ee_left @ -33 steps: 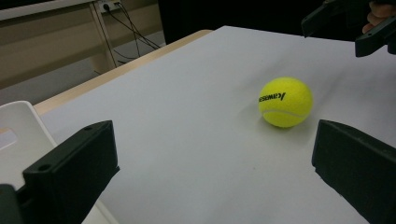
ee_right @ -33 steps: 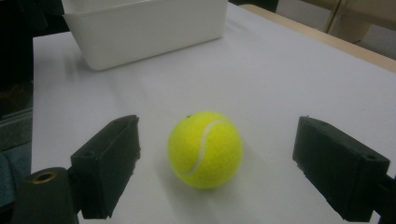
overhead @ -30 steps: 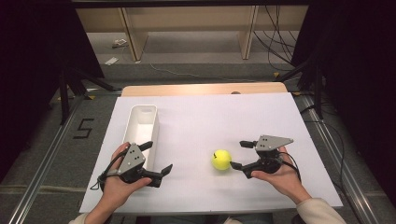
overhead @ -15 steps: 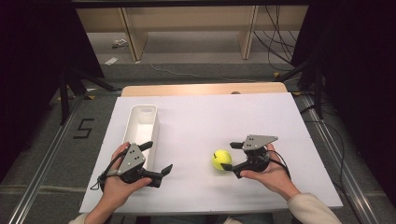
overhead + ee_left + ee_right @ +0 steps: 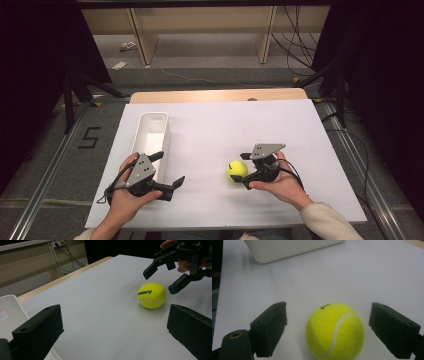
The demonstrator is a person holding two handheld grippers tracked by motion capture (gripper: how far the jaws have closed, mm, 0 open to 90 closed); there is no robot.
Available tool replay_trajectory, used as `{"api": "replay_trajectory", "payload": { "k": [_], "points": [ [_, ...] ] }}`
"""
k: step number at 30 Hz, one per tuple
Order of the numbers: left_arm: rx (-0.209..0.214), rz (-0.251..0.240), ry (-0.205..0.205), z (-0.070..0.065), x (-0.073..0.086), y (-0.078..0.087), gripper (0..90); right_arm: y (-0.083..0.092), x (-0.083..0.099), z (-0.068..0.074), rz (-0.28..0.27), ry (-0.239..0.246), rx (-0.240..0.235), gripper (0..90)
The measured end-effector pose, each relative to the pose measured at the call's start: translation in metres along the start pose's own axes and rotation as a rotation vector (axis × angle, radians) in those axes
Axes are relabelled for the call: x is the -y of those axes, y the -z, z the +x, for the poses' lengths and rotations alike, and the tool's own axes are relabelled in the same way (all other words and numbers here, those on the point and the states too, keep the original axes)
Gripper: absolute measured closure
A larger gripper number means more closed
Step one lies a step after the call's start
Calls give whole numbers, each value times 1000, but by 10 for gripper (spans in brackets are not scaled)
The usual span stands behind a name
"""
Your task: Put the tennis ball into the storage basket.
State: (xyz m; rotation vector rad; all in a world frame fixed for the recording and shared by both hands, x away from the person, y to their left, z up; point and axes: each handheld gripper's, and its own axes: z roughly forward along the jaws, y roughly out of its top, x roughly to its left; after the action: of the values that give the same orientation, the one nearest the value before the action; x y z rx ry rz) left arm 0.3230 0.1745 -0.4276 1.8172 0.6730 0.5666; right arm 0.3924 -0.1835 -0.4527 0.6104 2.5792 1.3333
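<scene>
A yellow tennis ball (image 5: pixel 235 170) lies on the white table top (image 5: pixel 215 127), right of centre. My right gripper (image 5: pixel 244 170) is open, its jaws standing on either side of the ball's right half without touching it. In the right gripper view the ball (image 5: pixel 335 331) sits between the two black jaws with a gap on each side. My left gripper (image 5: pixel 170 167) is open and holds nothing, beside the near end of the white bin (image 5: pixel 150 131). From the left gripper view the ball (image 5: pixel 151 295) lies ahead to the right, with the right gripper (image 5: pixel 161 281) over it.
The long white bin (image 5: pixel 287 247) lies lengthwise at the table's left and looks empty. A wooden strip (image 5: pixel 215 95) edges the far side of the table. Beyond it are floor, cables and shelf legs.
My right gripper has moved left along the table until its open jaws flank the ball. The ball, the bin and the left gripper have stayed put.
</scene>
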Motion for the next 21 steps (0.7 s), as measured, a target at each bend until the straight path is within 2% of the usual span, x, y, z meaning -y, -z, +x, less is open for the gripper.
{"api": "replay_trajectory", "payload": {
  "k": [21],
  "points": [
    [1,0,-1,0,0,0,0,-20,4,-9,71,-17,-11,156]
  ]
}}
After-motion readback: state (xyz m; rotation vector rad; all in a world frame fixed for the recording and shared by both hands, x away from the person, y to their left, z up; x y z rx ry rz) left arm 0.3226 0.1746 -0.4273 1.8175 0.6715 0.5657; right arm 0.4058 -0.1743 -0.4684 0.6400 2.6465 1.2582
